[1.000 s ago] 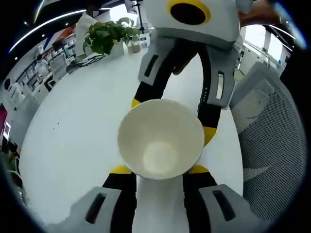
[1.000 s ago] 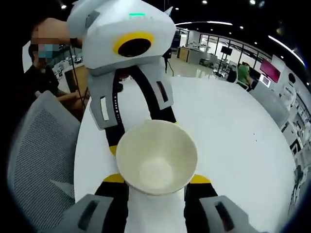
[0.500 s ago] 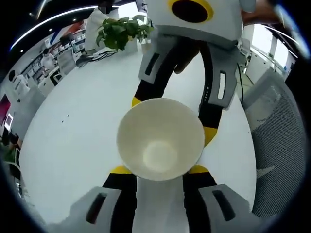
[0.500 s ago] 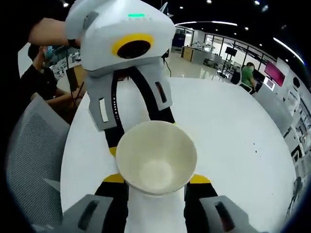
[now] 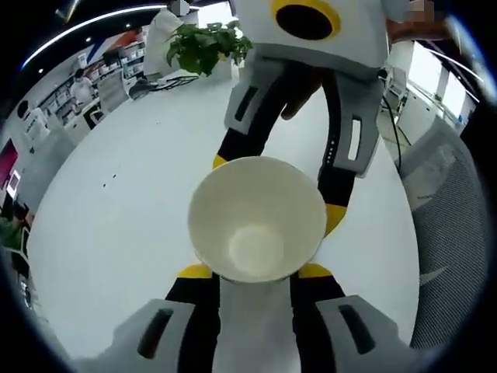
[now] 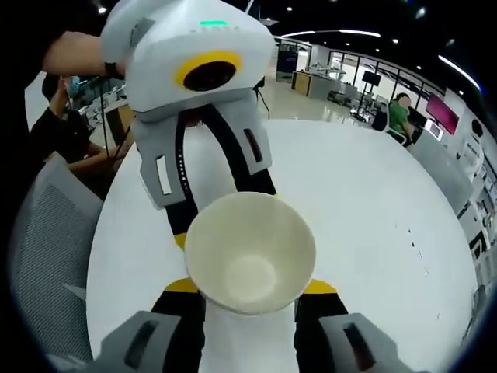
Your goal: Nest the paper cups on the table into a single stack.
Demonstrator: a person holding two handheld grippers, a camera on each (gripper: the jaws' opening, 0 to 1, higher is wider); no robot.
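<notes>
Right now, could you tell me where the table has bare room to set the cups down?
Bare white table lies between the paper cup and the plant. Around the cup it is crowded: both the left gripper and the right gripper flank it.

1. In your left gripper view you see a white, round-edged surface (image 5: 132,194) spreading from 7 o'clock up to 12 o'clock.
2. A few small dark specks (image 5: 109,180) lie on it at about 9 o'clock.
3. A potted green plant (image 5: 203,45) sits at its far edge near 12 o'clock.
4. In your right gripper view the same white surface (image 6: 365,202) runs toward 3 o'clock, with tiny specks (image 6: 415,247) there.
</notes>
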